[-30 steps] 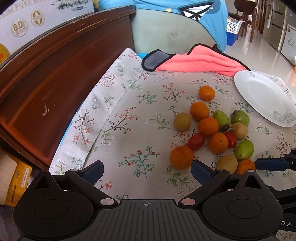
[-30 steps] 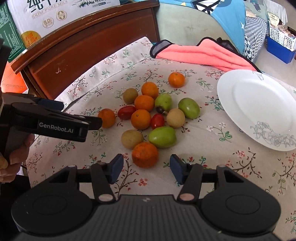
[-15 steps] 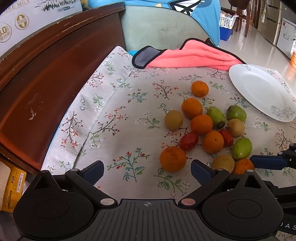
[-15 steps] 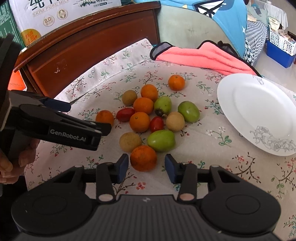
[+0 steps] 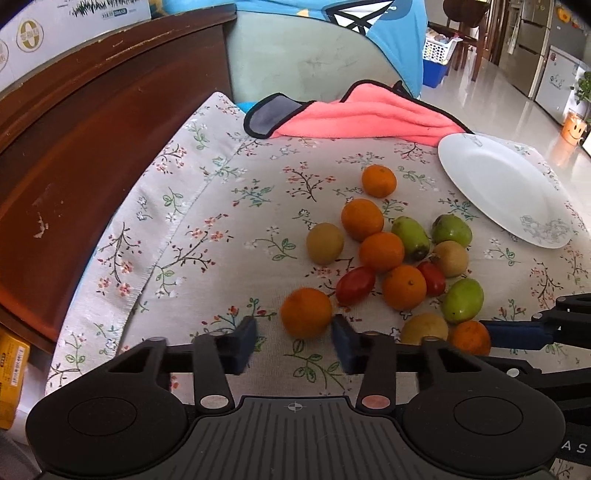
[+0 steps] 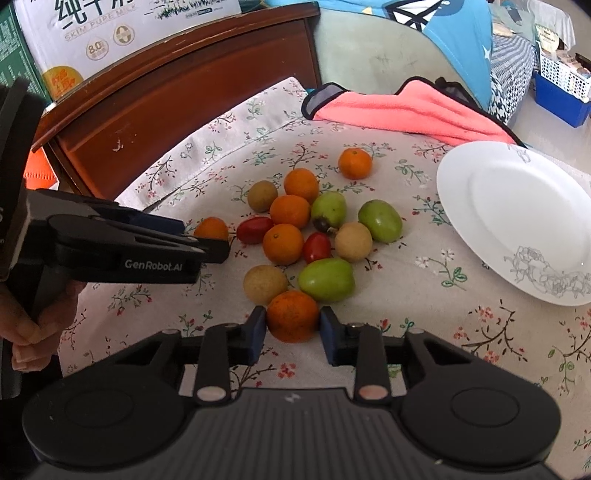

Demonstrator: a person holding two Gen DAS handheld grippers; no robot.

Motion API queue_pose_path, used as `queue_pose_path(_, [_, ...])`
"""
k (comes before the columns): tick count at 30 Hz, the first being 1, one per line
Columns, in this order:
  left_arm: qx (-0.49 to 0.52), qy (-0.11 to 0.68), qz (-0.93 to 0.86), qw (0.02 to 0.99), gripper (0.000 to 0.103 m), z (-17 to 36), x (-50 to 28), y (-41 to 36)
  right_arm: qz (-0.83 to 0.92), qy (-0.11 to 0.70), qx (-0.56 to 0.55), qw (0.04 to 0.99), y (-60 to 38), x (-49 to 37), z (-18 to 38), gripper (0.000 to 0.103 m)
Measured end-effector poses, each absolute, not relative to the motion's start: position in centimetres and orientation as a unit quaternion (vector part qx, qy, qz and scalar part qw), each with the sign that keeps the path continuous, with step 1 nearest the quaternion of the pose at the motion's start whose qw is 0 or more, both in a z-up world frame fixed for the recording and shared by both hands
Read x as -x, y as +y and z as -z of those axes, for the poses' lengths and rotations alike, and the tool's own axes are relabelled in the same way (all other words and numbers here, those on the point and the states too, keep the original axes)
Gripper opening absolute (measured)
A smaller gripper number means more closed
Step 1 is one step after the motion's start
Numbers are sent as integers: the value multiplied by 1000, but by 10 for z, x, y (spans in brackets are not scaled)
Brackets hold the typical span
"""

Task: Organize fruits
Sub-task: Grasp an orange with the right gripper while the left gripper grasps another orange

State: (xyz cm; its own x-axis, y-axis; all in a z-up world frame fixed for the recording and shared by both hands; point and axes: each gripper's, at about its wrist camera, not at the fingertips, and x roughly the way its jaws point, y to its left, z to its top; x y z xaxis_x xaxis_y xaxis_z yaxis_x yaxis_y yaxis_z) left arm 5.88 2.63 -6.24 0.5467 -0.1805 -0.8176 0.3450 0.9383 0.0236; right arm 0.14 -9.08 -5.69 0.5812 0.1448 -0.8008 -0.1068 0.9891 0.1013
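Right claw [image 6: 292,328]: clamped on nearest orange [image 6: 292,315], pile's six o'clock. Left claw [image 5: 294,339]: just narrowed around outlying orange [image 5: 306,313], gap remaining at one pad. Risk: round fruit squirting loose, scattering neighbours off worktop.

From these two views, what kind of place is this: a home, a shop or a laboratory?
Most likely a home, perhaps a living or dining area. A flowered tablecloth covers the table, which bears loose fruit and a white plate. A refrigerator and a wooden chair stand in the background.
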Motion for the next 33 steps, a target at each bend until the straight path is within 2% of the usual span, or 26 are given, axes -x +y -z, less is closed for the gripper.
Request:
queue_pose_path(3, [-92, 449, 154, 875, 33, 63, -57, 29, -71, 455, -25, 888, -93, -1, 56, 31])
queue_pose_path(25, [-69, 436, 158, 883, 36, 62, -58, 27, -65, 463, -47, 883, -98, -1, 56, 31])
queue_pose_path(28, [-82, 433, 164, 883, 28, 63, -57, 22, -67, 462, -47, 883, -99, -1, 56, 31])
queue_pose_path(33, [-91, 420, 163, 888, 27, 60, -53, 18, -70, 463, -46, 883, -99, 0, 55, 31])
